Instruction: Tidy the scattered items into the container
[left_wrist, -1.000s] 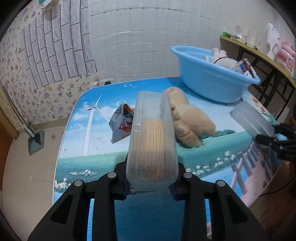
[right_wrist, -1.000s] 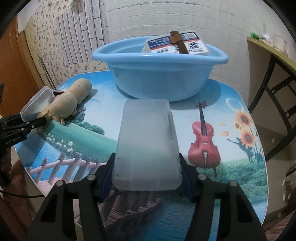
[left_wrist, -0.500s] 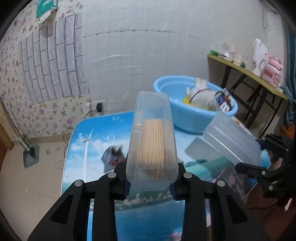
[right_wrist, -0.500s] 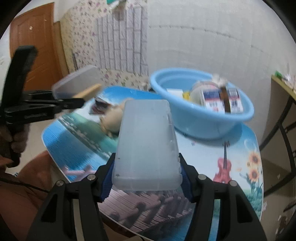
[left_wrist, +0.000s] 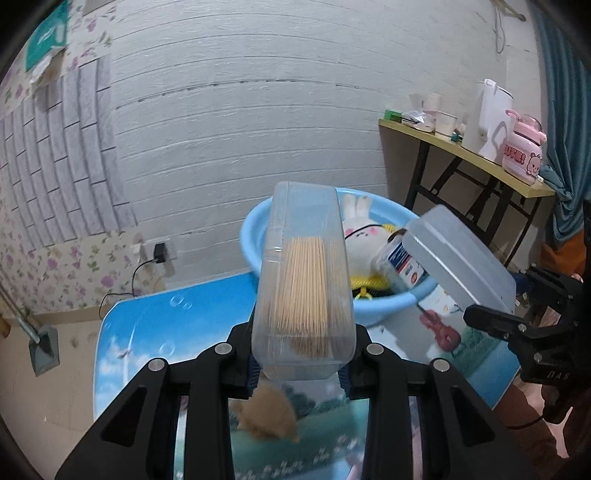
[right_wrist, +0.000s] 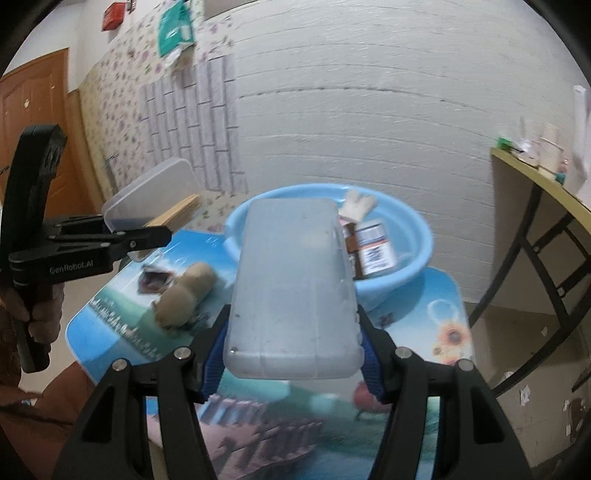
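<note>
Both my grippers up near blue basin (left_wrist: 384, 306), each holding a box.
L gripper (left_wrist: 301, 369) clamped on toothpick box (left_wrist: 303, 280); R gripper (right_wrist: 293, 354) clamped on frosted case (right_wrist: 291, 288), w/ plush toy (right_wrist: 188, 291) left of basin.

A side shelf (left_wrist: 469, 151) with black legs stands at three o'clock of the left wrist view, bearing a white kettle (left_wrist: 485, 118), a pink bottle (left_wrist: 522, 151) and paper cups (left_wrist: 445, 122). At nine o'clock a black plug (left_wrist: 160, 252) sits in a wall socket, its cord hanging down the flowered wallpaper (left_wrist: 48, 273). In the right wrist view a wooden door (right_wrist: 35, 122) shows at ten o'clock, a green sheet (right_wrist: 175, 27) at eleven.
</note>
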